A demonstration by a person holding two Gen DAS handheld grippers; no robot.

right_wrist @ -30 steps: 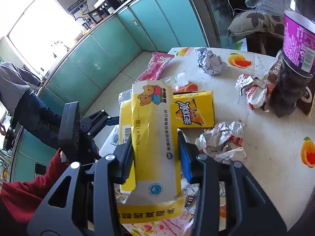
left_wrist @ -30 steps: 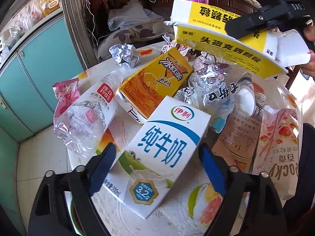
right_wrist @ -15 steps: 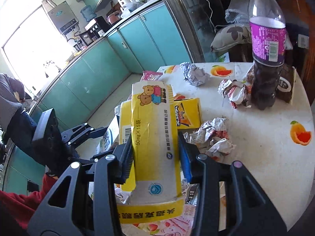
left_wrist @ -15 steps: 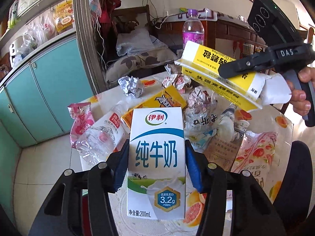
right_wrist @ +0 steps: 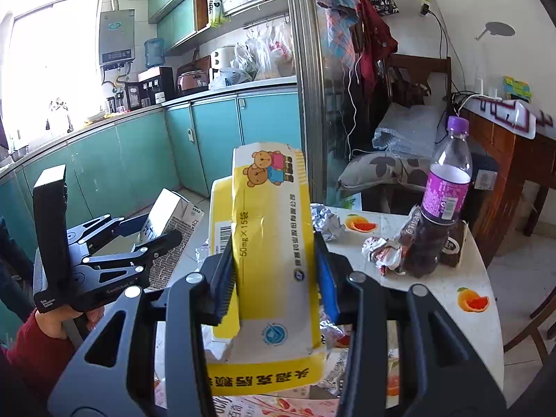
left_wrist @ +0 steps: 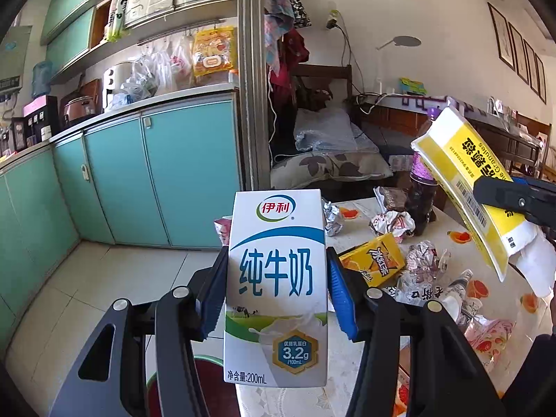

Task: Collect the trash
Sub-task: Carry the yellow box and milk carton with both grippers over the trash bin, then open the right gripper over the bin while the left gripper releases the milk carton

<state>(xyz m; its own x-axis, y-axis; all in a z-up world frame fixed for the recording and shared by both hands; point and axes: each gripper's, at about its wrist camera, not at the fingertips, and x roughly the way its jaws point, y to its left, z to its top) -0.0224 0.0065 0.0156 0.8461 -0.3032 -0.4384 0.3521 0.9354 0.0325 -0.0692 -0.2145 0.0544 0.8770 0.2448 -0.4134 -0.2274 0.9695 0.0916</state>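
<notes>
— What cartons do we count?
— One white-and-blue milk carton (left_wrist: 276, 278), one yellow-and-white flattened medicine box (right_wrist: 274, 243) and one orange iced-tea drink carton (left_wrist: 373, 260).
— Bottles?
— We see one clear plastic bottle with a purple label and cap (right_wrist: 446, 191).
— And foil?
— We make out three crumpled silver foil wrappers (left_wrist: 392, 224) (left_wrist: 332, 217) (left_wrist: 425, 260), though the heap may hide more.

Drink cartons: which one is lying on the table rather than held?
The orange tea carton; the white milk carton is clamped upright in the left hand-held gripper.
</notes>
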